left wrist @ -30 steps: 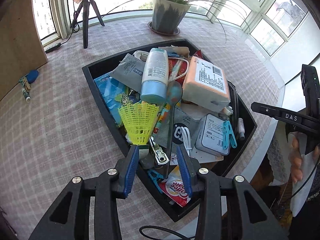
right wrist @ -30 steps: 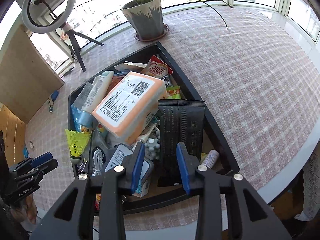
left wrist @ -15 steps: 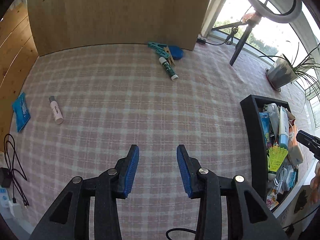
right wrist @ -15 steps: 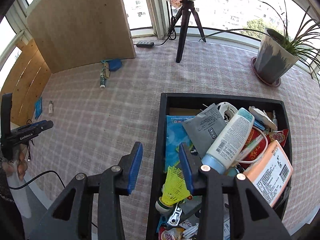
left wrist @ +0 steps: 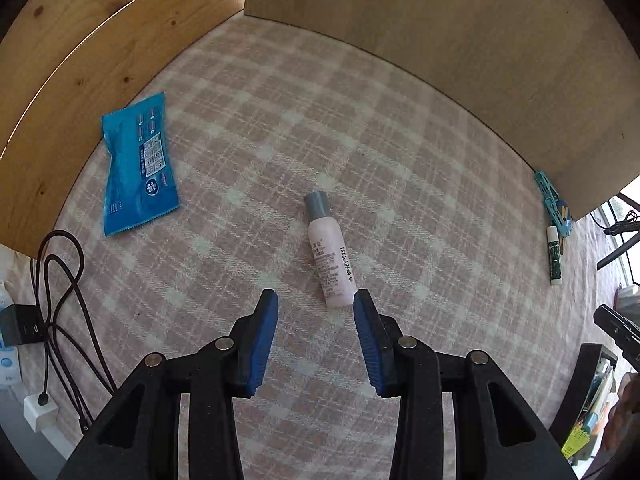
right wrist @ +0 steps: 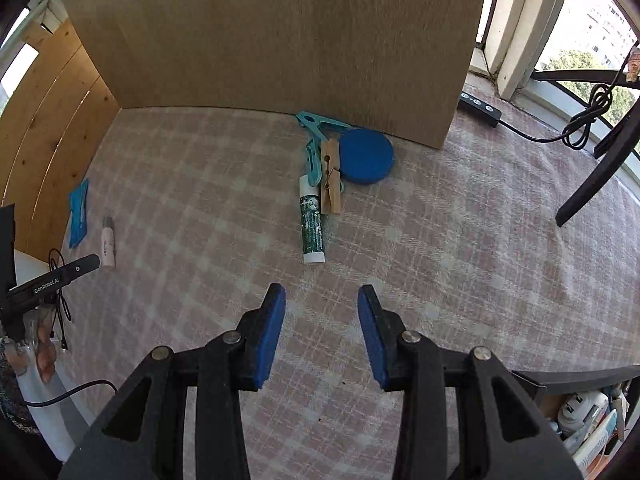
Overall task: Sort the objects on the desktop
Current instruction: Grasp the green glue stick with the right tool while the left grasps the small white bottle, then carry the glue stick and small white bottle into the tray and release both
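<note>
My left gripper (left wrist: 315,300) is open and empty above the checked tablecloth. A small pink bottle with a grey cap (left wrist: 329,252) lies just ahead of it, its base near my right finger. A blue wipes packet (left wrist: 136,164) lies farther left by the wooden wall. My right gripper (right wrist: 322,296) is open and empty. Ahead of it lie a green-and-white tube (right wrist: 312,224), a wooden clothespin (right wrist: 331,176), a teal clip (right wrist: 314,140) and a blue round lid (right wrist: 366,156). The black tray (right wrist: 576,378) with several objects shows at the lower right.
Wooden boards (right wrist: 280,40) wall the table's back and left. Black cables and a charger (left wrist: 52,280) lie at the left edge. A tripod leg (right wrist: 596,172) and a power strip (right wrist: 480,106) stand at the right. The left gripper (right wrist: 52,276) shows at the left.
Both grippers swung left, away from the tray. The left one now faces the pink bottle and wipes packet. The right one now faces the tube, clips and blue lid.
</note>
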`<state>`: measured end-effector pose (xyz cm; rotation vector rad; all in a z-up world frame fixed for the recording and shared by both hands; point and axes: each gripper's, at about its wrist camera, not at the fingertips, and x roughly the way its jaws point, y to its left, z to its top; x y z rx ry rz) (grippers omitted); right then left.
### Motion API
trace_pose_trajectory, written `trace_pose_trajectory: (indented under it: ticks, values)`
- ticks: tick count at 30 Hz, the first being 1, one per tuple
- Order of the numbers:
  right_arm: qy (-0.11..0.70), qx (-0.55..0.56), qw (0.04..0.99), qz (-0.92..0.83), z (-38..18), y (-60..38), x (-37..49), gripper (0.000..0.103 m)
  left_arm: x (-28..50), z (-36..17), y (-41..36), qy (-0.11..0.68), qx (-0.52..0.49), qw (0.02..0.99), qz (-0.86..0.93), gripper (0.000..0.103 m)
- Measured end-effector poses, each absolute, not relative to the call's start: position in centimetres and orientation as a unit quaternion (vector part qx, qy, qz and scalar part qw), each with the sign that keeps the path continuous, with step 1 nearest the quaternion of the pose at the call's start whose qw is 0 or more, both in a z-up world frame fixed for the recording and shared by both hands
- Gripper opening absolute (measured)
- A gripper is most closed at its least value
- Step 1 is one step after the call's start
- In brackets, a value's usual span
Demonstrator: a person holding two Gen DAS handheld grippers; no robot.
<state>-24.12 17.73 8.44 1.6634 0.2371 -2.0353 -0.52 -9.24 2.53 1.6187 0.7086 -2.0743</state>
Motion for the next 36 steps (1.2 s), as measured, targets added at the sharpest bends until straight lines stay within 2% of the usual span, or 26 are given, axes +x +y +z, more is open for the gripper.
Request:
trace_pose_trajectory:
  ticks: [4,10,11,13,15,16,17,22,29,36]
  values:
    - [0.081,0.63,0.243,-0.734,6.0,15.7,-26.3,0.037,-1.0,1.5,-9.9,0.277,0.583,0.202,-0.737,0.037]
    - [0.091,0.641,0.237,-0.725,4.2,14.1,-27.3,0.037,-1.9,0.4,-9.4,0.259,0.596,0.205,-0.732,0.034]
    - [0.096,0.641,0.237,-0.724,4.0,13.9,-27.3,0.036,-1.9,0.2,-9.3,0.257,0.596,0.207,-0.732,0.032]
    - [0.106,0.636,0.238,-0.727,3.9,13.3,-27.1,0.036,-1.8,-0.1,-9.4,0.256,0.6,0.209,-0.729,0.021]
    - [0.114,0.633,0.236,-0.729,3.9,12.9,-27.1,0.035,-1.7,-0.5,-9.4,0.255,0.599,0.21,-0.729,0.019]
    - [0.116,0.631,0.233,-0.731,3.9,12.8,-27.0,0.03,-1.7,-0.5,-9.3,0.25,0.597,0.21,-0.733,0.019]
    - [0.119,0.629,0.23,-0.732,3.9,12.7,-26.9,0.018,-1.7,-0.5,-9.3,0.247,0.597,0.208,-0.735,0.019]
    - [0.098,0.643,0.246,-0.719,3.9,14.2,-25.5,0.016,-0.9,-0.6,-8.6,0.246,0.593,0.202,-0.74,0.019]
    - [0.051,0.637,0.247,-0.728,5.9,19.6,-21.7,0.015,-0.1,-0.1,-4.0,0.238,0.594,0.157,-0.752,0.019]
    - [-0.004,0.605,0.227,-0.763,11.3,29.1,-18.6,0.016,-2.6,3.1,5.8,0.189,0.59,0.062,-0.783,0.019]
